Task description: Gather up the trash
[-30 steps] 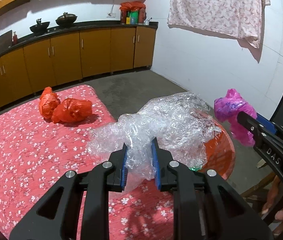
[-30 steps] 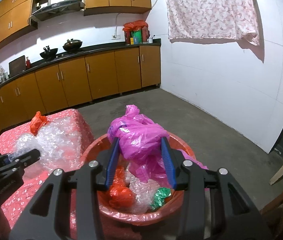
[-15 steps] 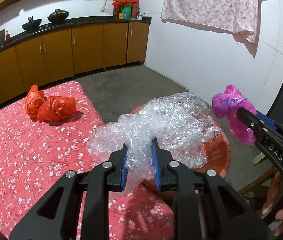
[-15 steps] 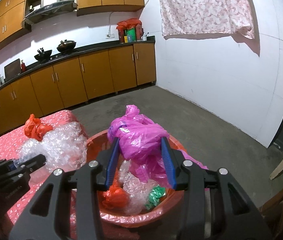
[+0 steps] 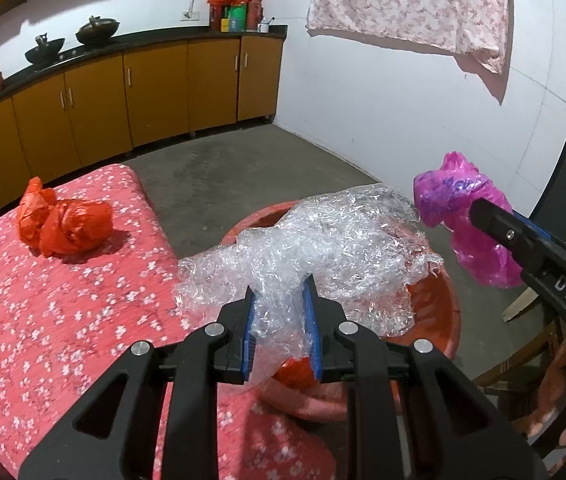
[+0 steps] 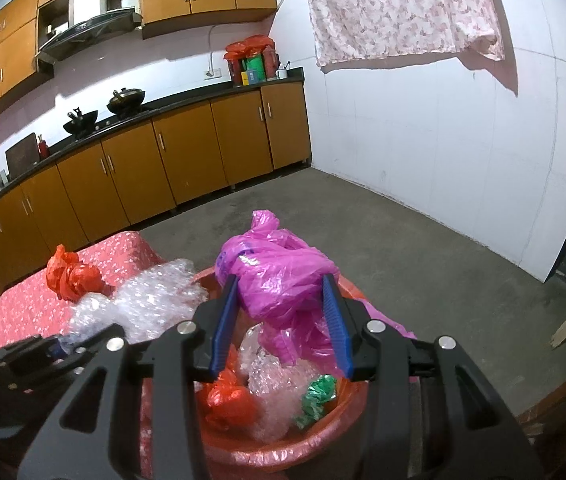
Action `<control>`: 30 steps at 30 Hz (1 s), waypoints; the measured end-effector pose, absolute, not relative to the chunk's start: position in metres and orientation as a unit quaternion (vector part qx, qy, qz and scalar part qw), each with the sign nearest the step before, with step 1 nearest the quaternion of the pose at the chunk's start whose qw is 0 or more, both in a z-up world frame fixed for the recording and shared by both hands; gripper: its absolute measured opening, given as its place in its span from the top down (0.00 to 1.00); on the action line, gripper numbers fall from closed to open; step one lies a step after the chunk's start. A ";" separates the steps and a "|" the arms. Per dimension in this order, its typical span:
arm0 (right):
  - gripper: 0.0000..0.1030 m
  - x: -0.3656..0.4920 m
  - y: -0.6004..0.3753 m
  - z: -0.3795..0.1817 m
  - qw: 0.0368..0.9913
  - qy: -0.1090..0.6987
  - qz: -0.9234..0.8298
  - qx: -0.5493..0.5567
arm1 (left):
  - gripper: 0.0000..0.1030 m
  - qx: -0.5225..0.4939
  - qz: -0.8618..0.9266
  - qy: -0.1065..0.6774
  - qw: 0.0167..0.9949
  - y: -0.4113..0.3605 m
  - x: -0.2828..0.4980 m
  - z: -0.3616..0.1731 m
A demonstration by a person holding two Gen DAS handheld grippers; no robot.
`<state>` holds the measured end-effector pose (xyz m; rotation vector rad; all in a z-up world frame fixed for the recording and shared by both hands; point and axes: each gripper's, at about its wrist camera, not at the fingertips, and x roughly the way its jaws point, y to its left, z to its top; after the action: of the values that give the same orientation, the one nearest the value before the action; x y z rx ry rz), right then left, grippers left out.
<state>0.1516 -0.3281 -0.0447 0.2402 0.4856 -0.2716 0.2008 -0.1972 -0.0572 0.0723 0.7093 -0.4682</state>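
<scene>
My left gripper (image 5: pixel 279 292) is shut on a clear bubble wrap bundle (image 5: pixel 323 248) and holds it over the left rim of the red basin (image 5: pixel 443 320). My right gripper (image 6: pixel 281 294) is shut on a crumpled pink plastic bag (image 6: pixel 279 276) above the red basin (image 6: pixel 283 456); the bag also shows in the left wrist view (image 5: pixel 459 216). The basin holds red plastic (image 6: pixel 229 398), bubble wrap (image 6: pixel 275 384) and a green wrapper (image 6: pixel 317 396). A red plastic bag (image 5: pixel 63 224) lies on the bed's far side.
The bed has a red flowered cover (image 5: pixel 43 312) and lies left of the basin. Orange kitchen cabinets (image 6: pixel 187 160) run along the back wall. Bare concrete floor (image 6: pixel 423 248) lies beyond the basin. A wooden chair (image 5: pixel 523 380) stands at the right.
The left gripper has carried the bubble wrap to the right, off the bed and over the basin. The right gripper keeps the pink bag above the basin.
</scene>
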 end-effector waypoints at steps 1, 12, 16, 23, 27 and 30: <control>0.60 0.153 -0.330 -0.044 0.954 0.238 -0.132 0.123 | 0.79 0.036 -0.228 0.345 0.910 -0.200 0.202 -0.058; 0.57 0.166 -0.350 -0.046 0.950 0.241 -0.121 0.157 | 0.78 0.039 -0.242 0.357 0.902 -0.215 0.211 -0.070; 0.55 0.168 -0.352 -0.048 0.950 0.241 -0.114 0.166 | 0.65 0.030 -0.244 0.364 0.898 -0.213 0.215 -0.072; 0.48 0.166 -0.353 -0.050 0.950 0.239 -0.118 0.164 | 0.50 0.029 -0.239 0.364 0.900 -0.207 0.214 -0.074; 0.45 0.162 -0.353 -0.051 0.950 0.240 -0.128 0.156 | 0.47 0.023 -0.219 0.361 0.906 -0.193 0.215 -0.073; 0.41 0.161 -0.350 -0.052 0.951 0.241 -0.131 0.144 | 0.43 0.022 -0.200 0.355 0.913 -0.180 0.215 -0.072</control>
<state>0.1614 -0.3505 -0.0517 0.2929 0.4904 -0.2672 0.2154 -0.1802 -0.0723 0.0448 0.7311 -0.4122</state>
